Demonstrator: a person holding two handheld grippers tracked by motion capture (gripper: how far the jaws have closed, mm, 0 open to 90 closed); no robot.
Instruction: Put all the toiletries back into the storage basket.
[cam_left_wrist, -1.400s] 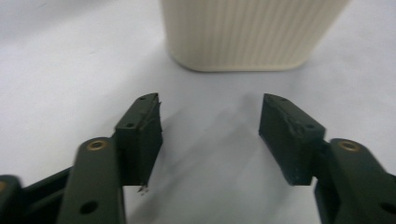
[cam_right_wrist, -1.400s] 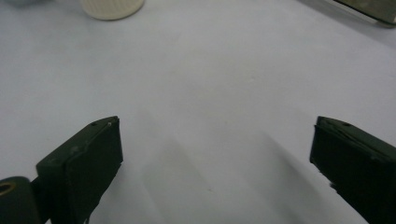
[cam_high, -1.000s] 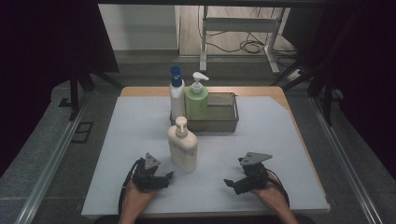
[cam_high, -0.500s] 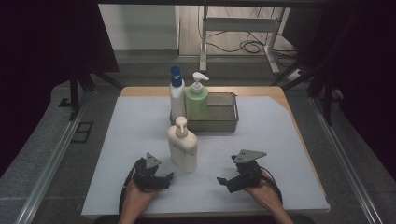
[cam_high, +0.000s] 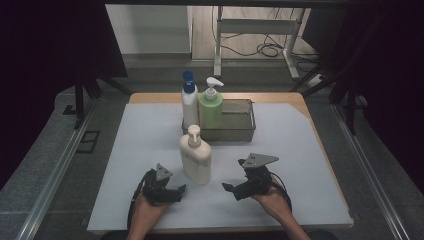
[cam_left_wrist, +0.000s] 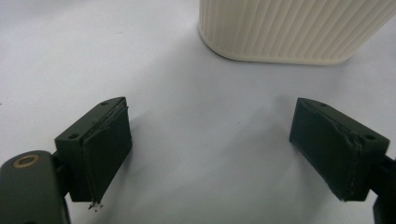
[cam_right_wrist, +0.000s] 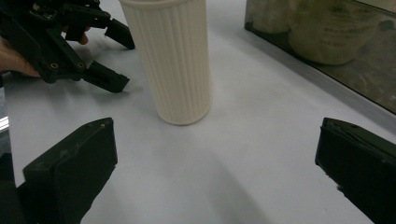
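A ribbed cream pump bottle (cam_high: 196, 157) stands upright on the white mat, between my two grippers. My left gripper (cam_high: 179, 194) rests low at the bottle's left front. Its jaws have just been opening and now stand wide apart with nothing between them. In the left gripper view (cam_left_wrist: 224, 158) the bottle's base (cam_left_wrist: 289, 28) stands a short way ahead of the jaws, apart from them. My right gripper (cam_high: 229, 191) hovers at the bottle's right front, open and empty. The right gripper view (cam_right_wrist: 215, 172) has the bottle (cam_right_wrist: 170, 60) ahead and the left gripper (cam_right_wrist: 116, 58) beyond it.
A metal mesh basket (cam_high: 240, 132) stands behind the cream bottle, its wall (cam_right_wrist: 299, 65) close by in the right gripper view. It holds a green pump bottle (cam_high: 210, 107) and a white bottle with a blue cap (cam_high: 189, 105). The white mat (cam_high: 300, 150) covers the table.
My right gripper has moved left toward the cream bottle and risen a little. The left gripper and the bottle have stayed in place.
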